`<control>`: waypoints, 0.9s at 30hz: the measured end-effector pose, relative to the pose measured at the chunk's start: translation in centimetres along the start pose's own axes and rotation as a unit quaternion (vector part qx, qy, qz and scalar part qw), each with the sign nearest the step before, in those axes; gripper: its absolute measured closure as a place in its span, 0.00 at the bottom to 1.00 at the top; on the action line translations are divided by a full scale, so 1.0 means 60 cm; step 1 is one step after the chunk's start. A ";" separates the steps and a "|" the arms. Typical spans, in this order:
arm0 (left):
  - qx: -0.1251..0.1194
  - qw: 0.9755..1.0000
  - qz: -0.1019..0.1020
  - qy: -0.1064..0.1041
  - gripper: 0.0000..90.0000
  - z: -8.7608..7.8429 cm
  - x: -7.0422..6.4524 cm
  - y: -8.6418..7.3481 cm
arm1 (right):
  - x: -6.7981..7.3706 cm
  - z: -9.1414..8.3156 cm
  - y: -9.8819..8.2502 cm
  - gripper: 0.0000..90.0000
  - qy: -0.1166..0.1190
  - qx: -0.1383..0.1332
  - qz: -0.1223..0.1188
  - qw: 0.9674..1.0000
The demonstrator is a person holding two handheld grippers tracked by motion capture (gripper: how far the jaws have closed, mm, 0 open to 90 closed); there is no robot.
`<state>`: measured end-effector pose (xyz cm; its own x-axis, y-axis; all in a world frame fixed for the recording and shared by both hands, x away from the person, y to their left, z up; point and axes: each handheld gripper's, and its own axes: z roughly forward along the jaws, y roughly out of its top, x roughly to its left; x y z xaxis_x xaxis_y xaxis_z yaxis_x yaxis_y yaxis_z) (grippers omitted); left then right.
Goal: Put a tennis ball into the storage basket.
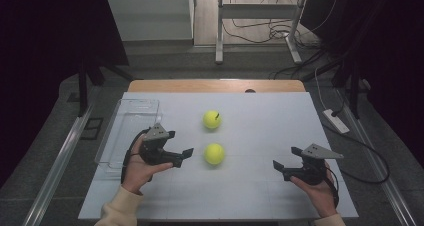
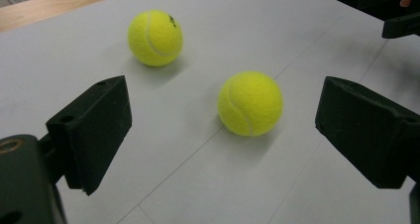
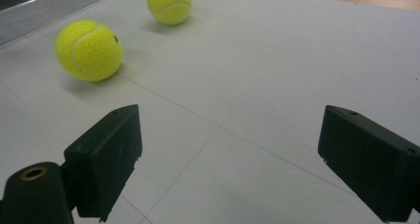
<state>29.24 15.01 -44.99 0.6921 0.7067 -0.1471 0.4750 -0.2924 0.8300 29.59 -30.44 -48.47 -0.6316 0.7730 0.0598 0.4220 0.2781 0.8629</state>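
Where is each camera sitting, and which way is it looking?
High view: sits above the person's side, looks forward and down on the table; both forearms, left gripper and right gripper show.
Left gripper view: rides that gripper, looks between its open jaws at the near ball, far ball behind.
Right gripper view: rides the other gripper, looks across the table past its open jaws; clear tray at top left.
Shared: every view shows both tennis balls.

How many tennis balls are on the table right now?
2. The near ball lies on the white table, just ahead of the left gripper. The far ball sits beyond it, toward the table's back edge. The clear tray looks empty.
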 end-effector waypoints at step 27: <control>0.041 0.998 0.033 -0.027 0.08 0.063 -0.027 0.023 | 0.002 -0.001 -0.004 0.11 -0.001 0.003 0.000 1.000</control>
<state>30.83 11.01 -45.64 0.7505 0.6491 -0.1237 0.4688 -0.3912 0.7920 29.37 -30.45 -48.62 -0.6307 0.7737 0.0591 0.4263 0.2818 0.8596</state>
